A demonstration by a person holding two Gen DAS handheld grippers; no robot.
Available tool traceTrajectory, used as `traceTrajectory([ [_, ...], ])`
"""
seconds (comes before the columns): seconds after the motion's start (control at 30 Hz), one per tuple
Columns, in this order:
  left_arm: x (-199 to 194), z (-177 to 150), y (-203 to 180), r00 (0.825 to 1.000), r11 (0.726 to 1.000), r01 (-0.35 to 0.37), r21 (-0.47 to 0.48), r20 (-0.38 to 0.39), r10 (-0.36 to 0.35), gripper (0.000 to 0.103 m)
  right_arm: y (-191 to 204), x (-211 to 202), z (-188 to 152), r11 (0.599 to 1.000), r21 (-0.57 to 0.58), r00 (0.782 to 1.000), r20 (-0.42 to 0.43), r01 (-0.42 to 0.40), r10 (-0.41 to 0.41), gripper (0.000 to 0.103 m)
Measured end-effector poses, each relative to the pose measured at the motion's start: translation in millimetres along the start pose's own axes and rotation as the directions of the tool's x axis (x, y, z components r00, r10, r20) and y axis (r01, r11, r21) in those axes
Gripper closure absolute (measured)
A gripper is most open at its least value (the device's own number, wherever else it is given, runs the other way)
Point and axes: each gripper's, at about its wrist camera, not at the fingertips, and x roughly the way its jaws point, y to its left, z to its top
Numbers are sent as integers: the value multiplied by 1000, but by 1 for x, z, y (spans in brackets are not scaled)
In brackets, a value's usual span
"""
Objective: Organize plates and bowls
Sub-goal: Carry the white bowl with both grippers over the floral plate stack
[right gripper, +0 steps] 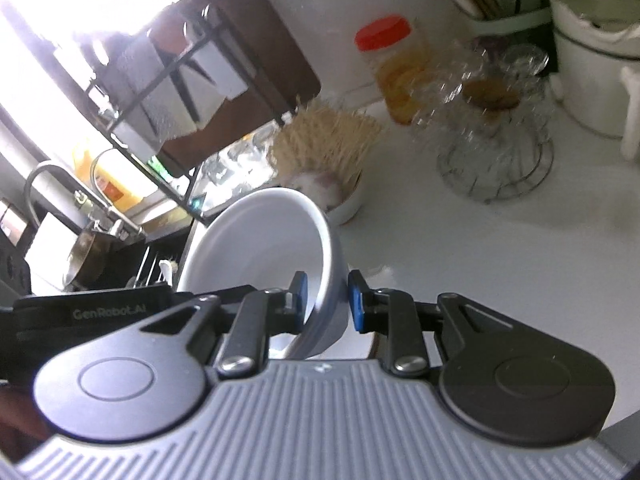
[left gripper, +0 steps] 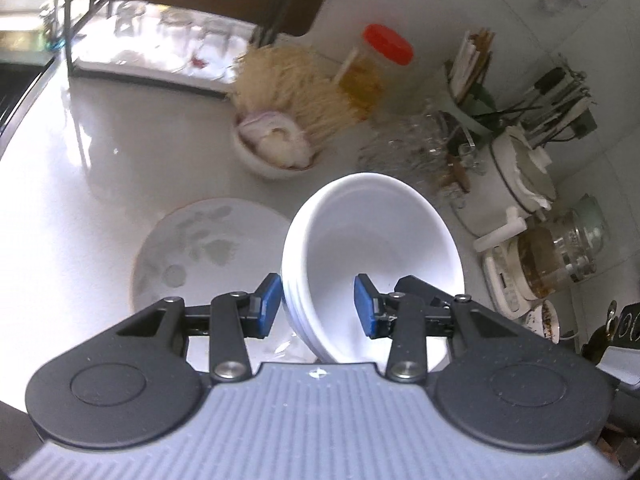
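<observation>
In the left wrist view my left gripper (left gripper: 316, 306) is shut on the rims of a stack of white bowls (left gripper: 376, 240), tilted and held above the counter. One blue pad is outside the stack, the other inside the top bowl. A flat plate (left gripper: 200, 244) with a faint grey leaf pattern lies on the white counter just left of the stack. In the right wrist view my right gripper (right gripper: 326, 302) is shut on the wall of a single white bowl (right gripper: 260, 248), tilted with its opening toward the left, one pad inside and one outside.
A small bowl of onion and garlic (left gripper: 276, 144) sits by a bundle of straw-like sticks (left gripper: 296, 88). A red-lidded jar (left gripper: 380, 64), glass dishes (right gripper: 496, 136), a utensil holder (left gripper: 472, 92), a white pot (left gripper: 516, 184) and a glass kettle (left gripper: 560, 256) line the wall. A black dish rack (left gripper: 160, 40) and a sink faucet (right gripper: 80, 196) stand left.
</observation>
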Motion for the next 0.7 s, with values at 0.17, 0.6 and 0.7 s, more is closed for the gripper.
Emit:
traceTrajectory([
  [0.17,6,-6,31,999,1000,-16,-22,-38,15,58,12,23,-18,1000,12,998,-56,21,-21,78],
  [0.6,43,4,84,996,1000,-12,-19,-91,10,58,21,81,-32,997,12,991,-113,79,-78,78],
  [0.7,51,8,85,995,1000,-10,-1,-97,9,58,16,91,-33,995,28,989,-121,92,-88,77],
])
